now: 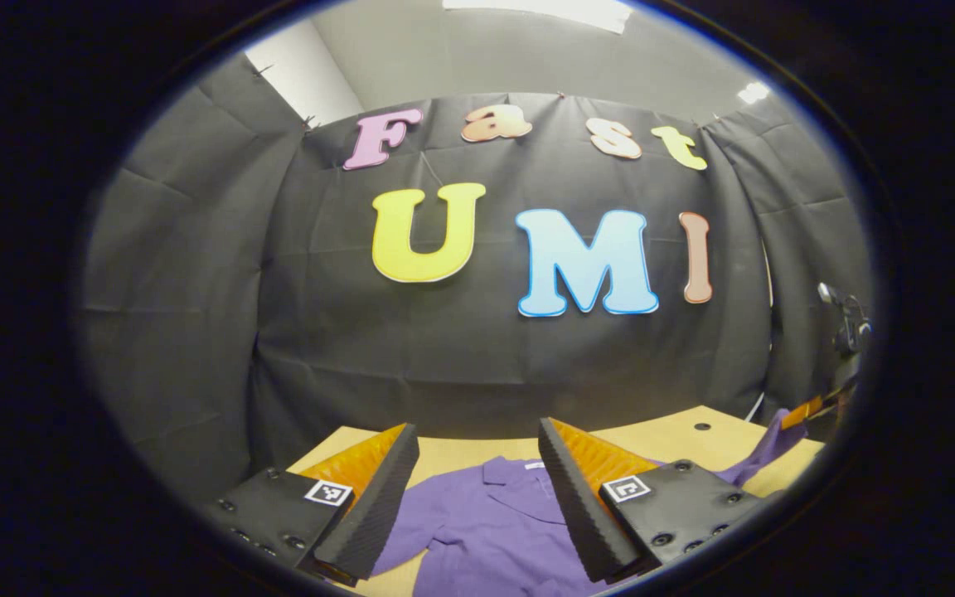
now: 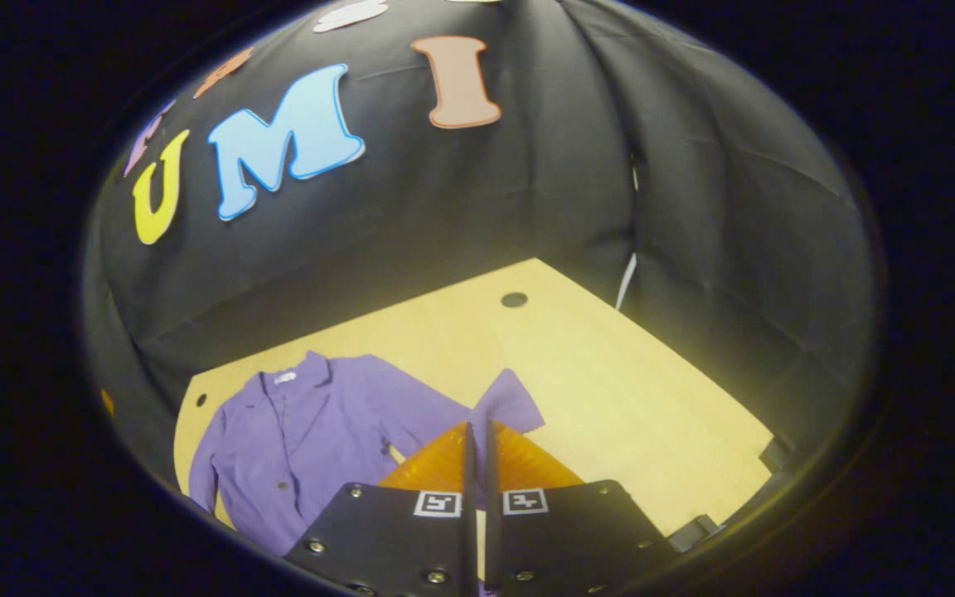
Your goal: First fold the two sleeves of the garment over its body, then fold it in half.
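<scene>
A purple button-up shirt (image 2: 303,431) lies face up on the wooden table (image 2: 610,373), collar toward the back wall. My right gripper (image 2: 479,427) is shut on the shirt's sleeve, and the cuff (image 2: 512,402) sticks out beyond the tips, lifted off the table. In the left gripper view, my left gripper (image 1: 477,435) hangs open above the shirt (image 1: 486,522), near the collar, with nothing between its fingers. At that view's right edge the lifted sleeve (image 1: 763,452) rises toward the right gripper (image 1: 813,408).
The black cloth wall closes the table's back and sides. The tabletop has a small round hole (image 2: 514,299) near its far right corner and another (image 2: 201,400) at the far left. Bare wood (image 2: 652,414) stretches to the right of the shirt.
</scene>
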The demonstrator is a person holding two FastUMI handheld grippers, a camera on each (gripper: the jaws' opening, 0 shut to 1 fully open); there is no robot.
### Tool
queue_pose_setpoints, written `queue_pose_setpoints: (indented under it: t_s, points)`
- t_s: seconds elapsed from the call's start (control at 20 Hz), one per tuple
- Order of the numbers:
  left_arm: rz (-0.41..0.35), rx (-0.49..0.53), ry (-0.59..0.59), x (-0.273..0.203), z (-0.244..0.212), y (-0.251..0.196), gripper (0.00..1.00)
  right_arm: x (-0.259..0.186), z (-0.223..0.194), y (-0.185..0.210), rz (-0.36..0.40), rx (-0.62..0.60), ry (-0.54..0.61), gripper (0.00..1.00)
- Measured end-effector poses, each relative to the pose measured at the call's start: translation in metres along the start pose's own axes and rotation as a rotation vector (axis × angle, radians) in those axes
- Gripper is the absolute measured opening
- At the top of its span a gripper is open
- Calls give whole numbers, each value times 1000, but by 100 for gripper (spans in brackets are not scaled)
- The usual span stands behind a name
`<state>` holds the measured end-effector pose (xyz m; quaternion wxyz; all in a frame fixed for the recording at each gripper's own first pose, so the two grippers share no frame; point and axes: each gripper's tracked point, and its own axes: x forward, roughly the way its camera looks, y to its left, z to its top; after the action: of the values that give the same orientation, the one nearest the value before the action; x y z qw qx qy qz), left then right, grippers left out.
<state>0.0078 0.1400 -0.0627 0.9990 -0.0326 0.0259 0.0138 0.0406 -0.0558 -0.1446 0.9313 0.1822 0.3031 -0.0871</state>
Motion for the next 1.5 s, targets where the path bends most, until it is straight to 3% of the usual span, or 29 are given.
queue_pose_setpoints:
  t_s: [0.35, 0.7, 1.0, 1.5]
  points:
    - [69, -26, -10, -14, -1, 29, 94, 20, 63, 85, 130, -106, -104, 4]
    - [171, -14, 0, -37, -3, 65, 94, 38, 81, 196, 318, -219, -132, 4]
    - [263, -8, 4, -58, -2, 94, 94, 60, 36, 284, 459, -372, -38, 4]
    - [363, -3, 33, -85, -15, 122, 94, 98, -65, 351, 537, -674, 94, 4]
